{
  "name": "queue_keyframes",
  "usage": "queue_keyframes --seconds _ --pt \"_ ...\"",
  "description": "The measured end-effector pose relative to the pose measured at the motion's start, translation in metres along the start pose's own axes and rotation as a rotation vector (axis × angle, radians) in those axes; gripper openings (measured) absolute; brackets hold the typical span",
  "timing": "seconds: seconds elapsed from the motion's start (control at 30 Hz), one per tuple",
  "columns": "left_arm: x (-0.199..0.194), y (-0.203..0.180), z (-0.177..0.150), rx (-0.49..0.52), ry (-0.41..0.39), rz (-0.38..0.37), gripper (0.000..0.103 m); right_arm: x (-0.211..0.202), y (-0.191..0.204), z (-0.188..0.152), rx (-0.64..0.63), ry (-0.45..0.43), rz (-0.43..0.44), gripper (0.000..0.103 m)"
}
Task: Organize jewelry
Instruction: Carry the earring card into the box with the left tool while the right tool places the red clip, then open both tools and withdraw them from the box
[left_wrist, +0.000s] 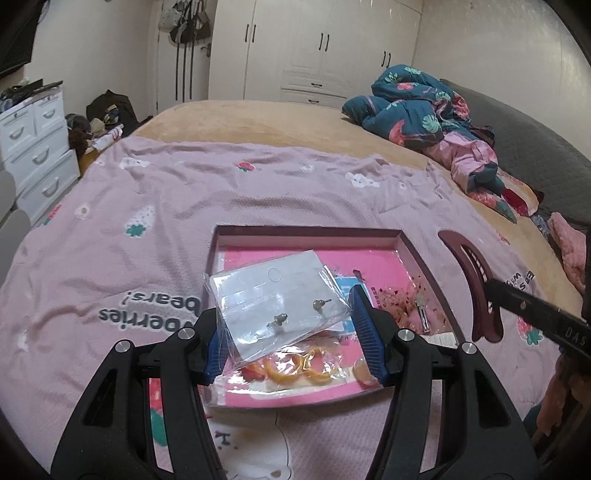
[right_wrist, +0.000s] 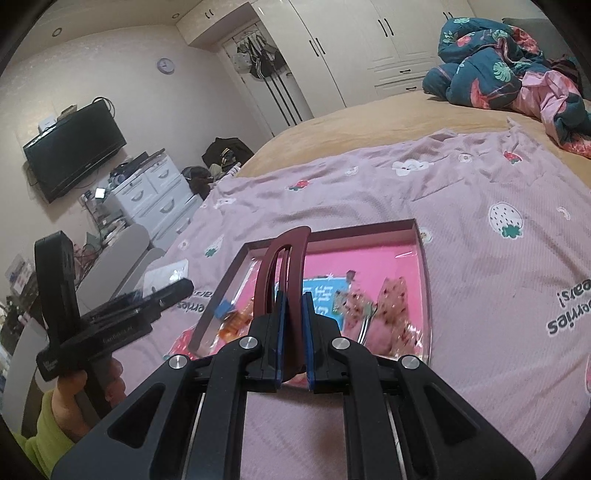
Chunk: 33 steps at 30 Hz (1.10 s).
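Right, widest first: a pink strawberry-print blanket (left_wrist: 155, 192) covers the near part of the bed, and on it lies a shallow open box (left_wrist: 413, 251) with a bright pink floor, the likely home for all this jewelry. In the right wrist view the box (right_wrist: 421, 236) sits just beyond the fingers. The right gripper (right_wrist: 291, 332) is clenched on a maroon hair clip (right_wrist: 286, 254), pads pinching its lower end while the curved body rises above the box; from the other side that hair clip (left_wrist: 469, 280) hangs off to the right of the tray. It looks like stiff, light plastic with teeth inside, so I'd judge a firm pinch at the spine is safe, though a smooth curve can swivel. The left gripper (left_wrist: 291, 332) is grasping a clear sleeve with a white earring card (left_wrist: 273, 306), held tilted over the box's near left corner; its edges meet both blue pads. That one should handle feather-light and slippery, the film crinkly, the card easily bent, so edge-on with gentle pressure seems right. Smallest last: two stud earrings (left_wrist: 295, 314) on the card, and orange hoops (left_wrist: 299, 365) bagged on the box floor beneath, fragile bits best moved by their packaging.
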<state>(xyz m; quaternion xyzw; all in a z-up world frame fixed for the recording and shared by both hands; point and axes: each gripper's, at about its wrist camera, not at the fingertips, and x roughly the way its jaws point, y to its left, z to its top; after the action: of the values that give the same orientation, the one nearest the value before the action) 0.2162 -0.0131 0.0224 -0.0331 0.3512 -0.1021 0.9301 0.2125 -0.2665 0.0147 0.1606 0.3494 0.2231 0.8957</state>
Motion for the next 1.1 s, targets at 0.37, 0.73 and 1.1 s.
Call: queue_keyframes --seconds 0.37,0.73,1.1 --pt "0.053 0.006 -0.03 0.013 0.141 0.01 0.051 0.066 -0.004 -0.028 -0.025 0.152 -0.06 0.008" --pt "0.066 0.004 -0.041 0.033 0.184 0.018 0.052 0.075 0.005 -0.047 -0.085 0.178 -0.149 0.009" --pt "0.058 -0.005 -0.045 0.049 0.178 0.012 0.06 0.012 0.0 -0.063 -0.055 0.087 -0.162 0.048"
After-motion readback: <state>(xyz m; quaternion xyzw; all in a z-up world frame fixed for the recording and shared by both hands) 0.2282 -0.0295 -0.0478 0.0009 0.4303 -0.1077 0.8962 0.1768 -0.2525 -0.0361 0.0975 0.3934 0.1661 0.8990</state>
